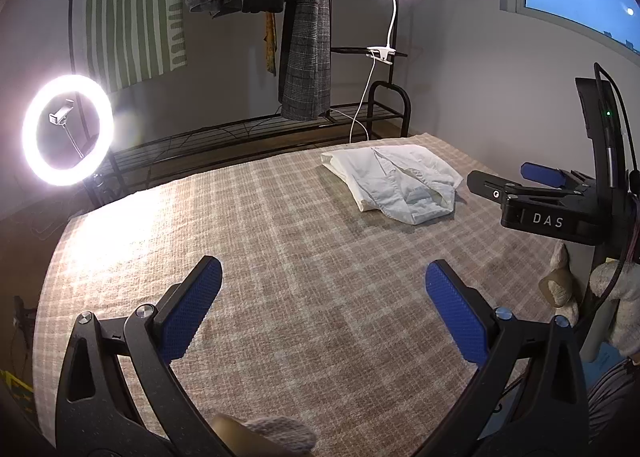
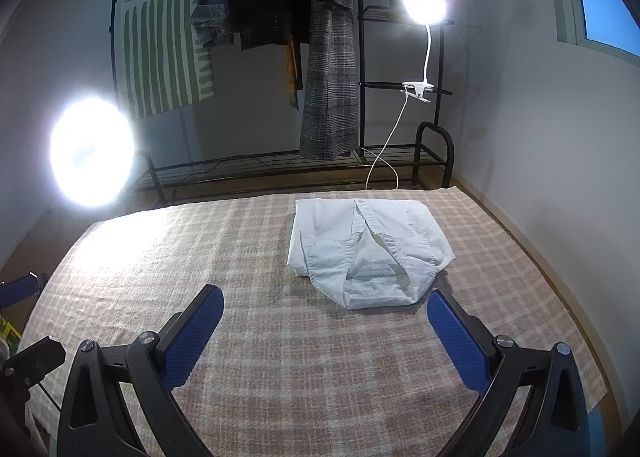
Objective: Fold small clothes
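Left gripper (image 1: 323, 275) with blue textured pads: spread wide, empty, above bare checked beige-and-white woven bedcover (image 1: 280, 241). Right gripper (image 2: 325, 302): likewise spread, grasping nothing, just short of small white collared cotton shirt (image 2: 366, 247). Shirt lying as compact folded bundle, collar uppermost, near bedcover's far right corner. Folding apparently complete; perhaps only tidying left.

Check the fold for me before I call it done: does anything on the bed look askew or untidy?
Mostly tidy. The white shirt lies folded on the checked cover, but its near edge is rumpled and bulges unevenly rather than lying flat. Both grippers, left and right, are open and clear of it.
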